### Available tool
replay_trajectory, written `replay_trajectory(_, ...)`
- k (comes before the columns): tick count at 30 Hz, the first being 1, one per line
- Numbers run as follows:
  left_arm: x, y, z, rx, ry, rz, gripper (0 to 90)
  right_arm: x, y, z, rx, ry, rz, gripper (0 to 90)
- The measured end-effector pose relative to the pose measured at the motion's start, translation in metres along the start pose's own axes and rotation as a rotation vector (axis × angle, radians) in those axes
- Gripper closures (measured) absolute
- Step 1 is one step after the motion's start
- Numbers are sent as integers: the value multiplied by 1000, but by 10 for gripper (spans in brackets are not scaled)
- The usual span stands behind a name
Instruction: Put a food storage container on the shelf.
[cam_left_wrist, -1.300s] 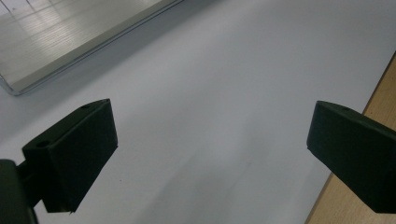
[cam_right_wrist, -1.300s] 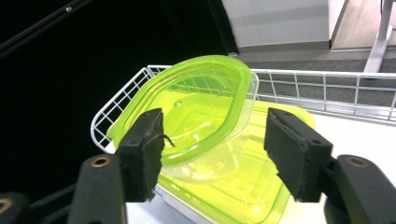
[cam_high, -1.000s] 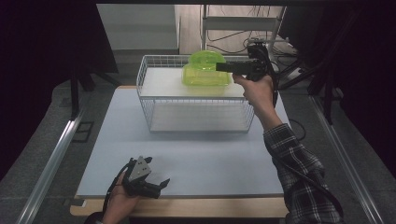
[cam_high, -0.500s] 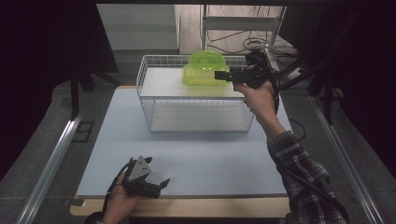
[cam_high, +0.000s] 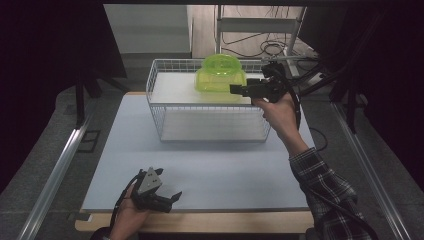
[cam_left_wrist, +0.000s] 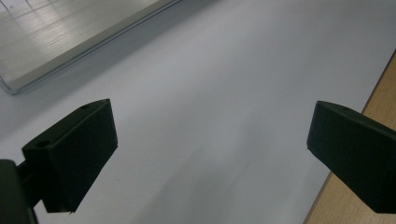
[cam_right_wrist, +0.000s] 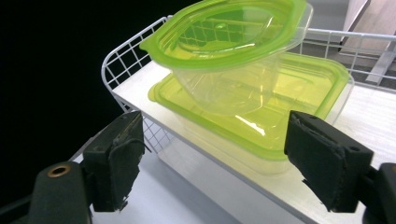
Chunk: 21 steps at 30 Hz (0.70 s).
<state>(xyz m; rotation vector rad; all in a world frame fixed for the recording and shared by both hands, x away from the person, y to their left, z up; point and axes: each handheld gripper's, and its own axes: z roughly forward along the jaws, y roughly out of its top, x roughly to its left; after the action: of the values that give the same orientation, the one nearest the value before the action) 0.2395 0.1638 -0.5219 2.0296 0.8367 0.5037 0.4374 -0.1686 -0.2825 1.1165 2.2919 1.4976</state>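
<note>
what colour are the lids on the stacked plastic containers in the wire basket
Translucent lime green lids over clear plastic containers, clearest in the right gripper view.

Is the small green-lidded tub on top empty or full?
Empty: the small tub has clear walls with nothing inside, its lid on.

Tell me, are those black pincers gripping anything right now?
Nothing is held. The right gripper is open before the stacked green-lidded clear plastic containers; the left gripper is open over the table.
</note>
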Motion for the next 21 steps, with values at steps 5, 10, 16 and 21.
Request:
replay_trajectory(5, 0, 0, 0, -2, 0, 0, 15, 4, -7, 0, 13, 6, -36, 167)
replay_trajectory(10, 0, 0, 0, -3, 1, -1, 14, 9, -17, 1, 24, -6, -97, 128)
replay_trajectory(16, 0, 0, 0, -3, -1, -3, 14, 12, -30, 2, 43, -9, -140, 91)
replay_trajectory(21, 1, 0, 0, 0, 0, 1, 14, 13, -41, 4, 66, 9, -161, 71)
